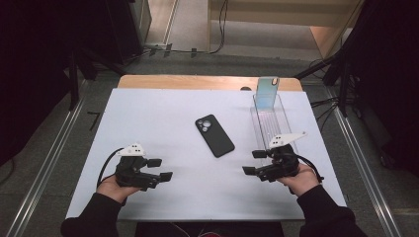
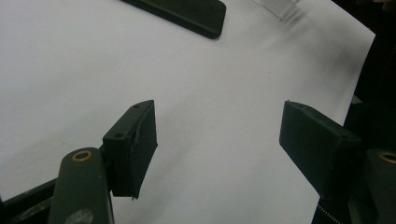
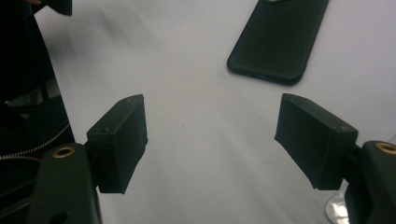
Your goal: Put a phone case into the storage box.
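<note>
both hands rest low, left gripper [image 1: 164, 169] and right gripper [image 1: 252, 162] fingers apart, holding nothing.

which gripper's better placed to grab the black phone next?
Probably right. The right gripper has open, empty jaws facing the black phone, whose near end lies just ahead in its own view. The left gripper, also open, sits slightly farther away.

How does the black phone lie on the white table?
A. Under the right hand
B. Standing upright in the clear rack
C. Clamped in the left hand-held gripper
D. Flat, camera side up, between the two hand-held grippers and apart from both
D: the black phone lies flat with its camera lenses upward, clear of the left hand-held gripper and the right hand-held gripper.
</note>
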`<state>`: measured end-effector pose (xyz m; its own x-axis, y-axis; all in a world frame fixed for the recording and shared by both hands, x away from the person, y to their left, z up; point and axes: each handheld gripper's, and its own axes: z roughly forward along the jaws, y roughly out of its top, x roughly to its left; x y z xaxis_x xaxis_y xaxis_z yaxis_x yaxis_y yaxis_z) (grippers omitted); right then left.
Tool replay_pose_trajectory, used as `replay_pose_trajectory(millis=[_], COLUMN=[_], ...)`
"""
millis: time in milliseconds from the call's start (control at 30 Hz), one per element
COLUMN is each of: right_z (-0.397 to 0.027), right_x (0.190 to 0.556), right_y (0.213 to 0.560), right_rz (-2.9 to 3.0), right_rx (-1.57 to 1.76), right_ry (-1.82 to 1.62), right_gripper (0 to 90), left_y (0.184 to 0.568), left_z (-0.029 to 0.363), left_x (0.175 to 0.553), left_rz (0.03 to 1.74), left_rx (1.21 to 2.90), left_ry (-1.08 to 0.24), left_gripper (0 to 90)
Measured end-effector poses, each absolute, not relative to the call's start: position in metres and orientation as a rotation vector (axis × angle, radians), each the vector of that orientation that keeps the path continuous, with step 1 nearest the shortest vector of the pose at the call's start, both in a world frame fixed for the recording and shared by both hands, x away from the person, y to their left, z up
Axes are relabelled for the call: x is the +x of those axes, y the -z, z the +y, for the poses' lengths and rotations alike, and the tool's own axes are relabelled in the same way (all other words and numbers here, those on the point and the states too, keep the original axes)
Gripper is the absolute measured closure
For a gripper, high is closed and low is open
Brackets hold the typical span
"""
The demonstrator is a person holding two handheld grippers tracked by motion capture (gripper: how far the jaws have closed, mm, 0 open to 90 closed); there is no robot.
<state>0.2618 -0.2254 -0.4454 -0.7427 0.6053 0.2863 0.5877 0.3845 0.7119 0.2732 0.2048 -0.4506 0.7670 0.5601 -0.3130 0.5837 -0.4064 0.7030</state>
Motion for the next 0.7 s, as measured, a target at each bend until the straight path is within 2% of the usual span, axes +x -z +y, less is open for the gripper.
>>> replay_pose_trajectory(millis=[467, 700], right_z=[-0.2250, -0.2200], right_x=[0.2589, 0.2627], right_y=[0.4536, 0.4472], right_rz=[2.631, 2.616], right_rx=[1.100, 1.145], right_ry=[-1.317, -1.307], right_gripper=[23.1, 22.8], left_y=[0.4505, 0.4497], left_z=[0.2062, 0.2072], left_x=[0.2727, 0.2733], left_rz=[0.854, 0.861], left_rx=[2.094, 2.091], left_ry=[0.035, 0.024], left_gripper=[28.2, 28.2])
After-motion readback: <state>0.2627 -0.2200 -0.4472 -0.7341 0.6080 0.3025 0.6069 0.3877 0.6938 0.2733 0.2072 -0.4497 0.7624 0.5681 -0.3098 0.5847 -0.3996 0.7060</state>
